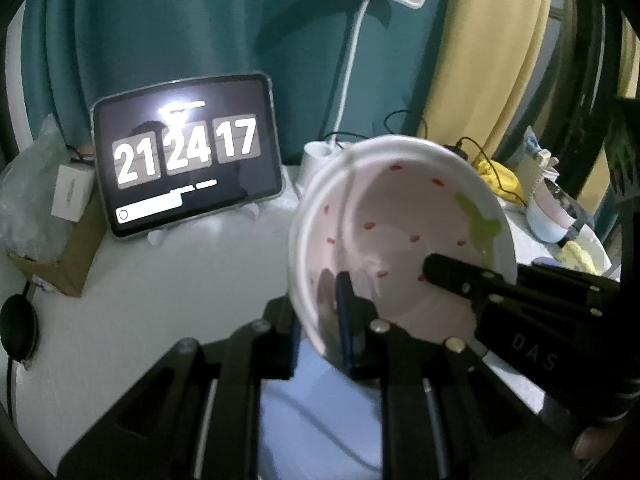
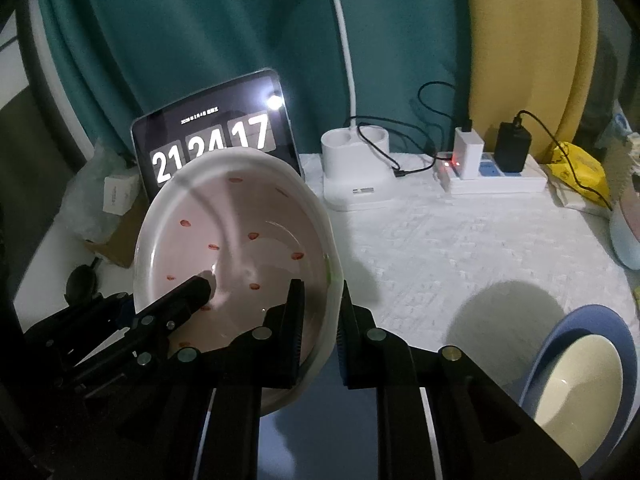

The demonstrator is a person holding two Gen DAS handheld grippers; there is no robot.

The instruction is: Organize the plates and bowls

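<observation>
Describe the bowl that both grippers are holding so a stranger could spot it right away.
In front of the tablet clock on the white table, the pink bowl hangs tilted, pinched at its rim by the left gripper and right gripper. Unlike the cream bowl nearby, it has red speckles.

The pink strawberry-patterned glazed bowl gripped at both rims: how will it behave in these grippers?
The pink glazed bowl looks rigid and probably ceramic, so likely breakable if dropped. Its glossy surface may slip where the left gripper and right gripper pinch only thin rim, tilted.
</observation>
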